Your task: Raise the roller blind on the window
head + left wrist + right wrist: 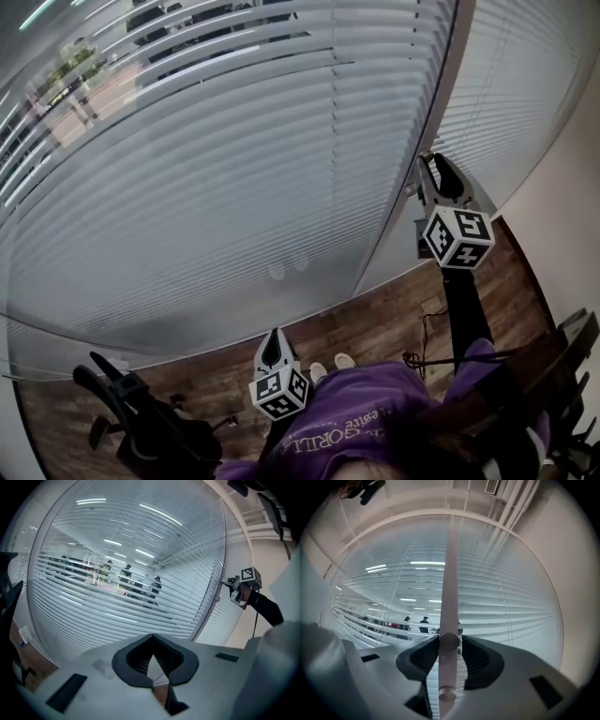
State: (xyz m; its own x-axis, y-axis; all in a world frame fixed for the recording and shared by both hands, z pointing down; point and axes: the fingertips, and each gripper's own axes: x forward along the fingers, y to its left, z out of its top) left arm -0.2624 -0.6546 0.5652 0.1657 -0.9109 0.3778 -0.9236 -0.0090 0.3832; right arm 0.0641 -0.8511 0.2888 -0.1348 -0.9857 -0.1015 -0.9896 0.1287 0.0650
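Note:
A slatted blind (216, 169) hangs lowered over the glass wall, its slats tilted half open; a narrower blind (525, 84) covers the pane to the right. Between the two runs a pale upright post (412, 159). My right gripper (433, 164) is raised against this post. In the right gripper view the post (449, 573) passes between the jaws of the right gripper (450, 644), which stand open around a round knob (449, 641) on it. A second knob (447, 694) sits lower. My left gripper (273, 339) hangs low, shut on nothing, pointing at the blind (126, 573).
A black office chair (141, 422) stands at lower left on the wooden floor (375, 319). Another dark chair (553, 375) is at lower right. A cable (427, 328) lies on the floor. A white wall (562, 216) closes the right side.

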